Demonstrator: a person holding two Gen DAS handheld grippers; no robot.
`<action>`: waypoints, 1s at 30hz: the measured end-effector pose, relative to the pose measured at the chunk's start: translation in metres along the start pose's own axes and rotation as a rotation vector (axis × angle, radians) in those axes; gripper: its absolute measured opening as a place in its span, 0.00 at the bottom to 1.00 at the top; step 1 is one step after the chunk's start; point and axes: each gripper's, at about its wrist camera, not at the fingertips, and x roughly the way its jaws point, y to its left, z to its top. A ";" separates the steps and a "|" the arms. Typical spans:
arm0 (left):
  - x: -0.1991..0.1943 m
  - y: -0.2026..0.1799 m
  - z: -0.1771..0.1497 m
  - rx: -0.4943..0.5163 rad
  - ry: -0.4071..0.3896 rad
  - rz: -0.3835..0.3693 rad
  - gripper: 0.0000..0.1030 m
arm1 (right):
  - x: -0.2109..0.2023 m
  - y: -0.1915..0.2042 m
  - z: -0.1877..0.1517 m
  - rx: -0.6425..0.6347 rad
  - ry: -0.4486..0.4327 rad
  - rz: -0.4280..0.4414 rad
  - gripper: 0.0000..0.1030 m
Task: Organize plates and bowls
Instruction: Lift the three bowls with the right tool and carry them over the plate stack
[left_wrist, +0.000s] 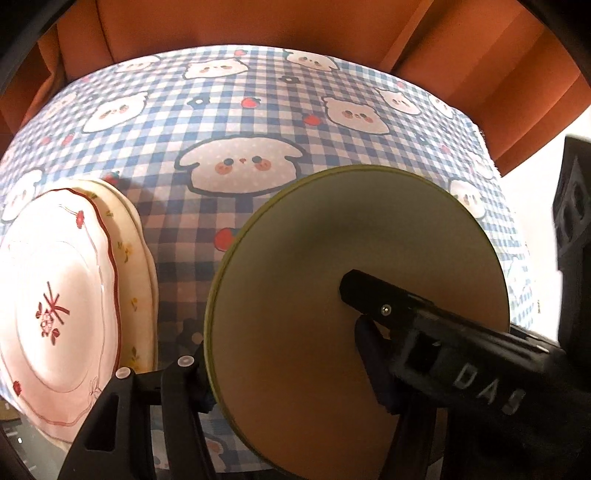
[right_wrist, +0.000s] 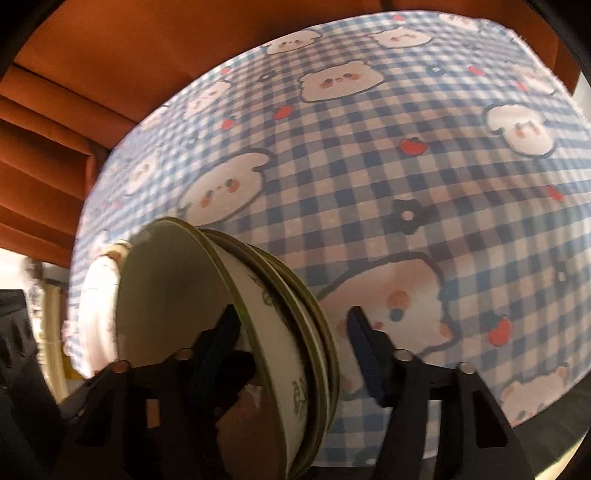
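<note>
In the left wrist view a stack of scalloped white plates (left_wrist: 62, 295) with a red rim and red flower print lies on the checked tablecloth at the left. A cream bowl with an olive green rim (left_wrist: 332, 258) fills the middle; its rim passes between my left fingers, and my right gripper reaches into it, one black finger (left_wrist: 373, 291) inside. In the right wrist view my right gripper (right_wrist: 291, 332) is open and straddles the rims of a stack of green-rimmed bowls (right_wrist: 177, 288), left finger (right_wrist: 225, 328) inside the top bowl. Whether my left gripper (left_wrist: 207, 373) grips the rim is hidden.
The blue-and-white checked tablecloth (left_wrist: 258, 122) with bear and strawberry prints covers the table. Orange curtains (left_wrist: 258, 22) hang behind its far edge. The white plates (right_wrist: 96, 306) show left of the bowls in the right wrist view. The table's right edge (left_wrist: 491, 155) is close.
</note>
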 end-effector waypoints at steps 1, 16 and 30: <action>0.000 -0.002 0.000 0.003 -0.003 0.017 0.63 | -0.001 0.004 0.001 -0.026 -0.005 -0.015 0.50; -0.022 -0.013 -0.018 -0.013 0.004 0.047 0.63 | -0.021 0.003 -0.010 -0.067 0.008 -0.027 0.50; -0.081 0.028 -0.024 -0.020 -0.101 0.040 0.63 | -0.058 0.065 -0.021 -0.135 -0.099 -0.048 0.50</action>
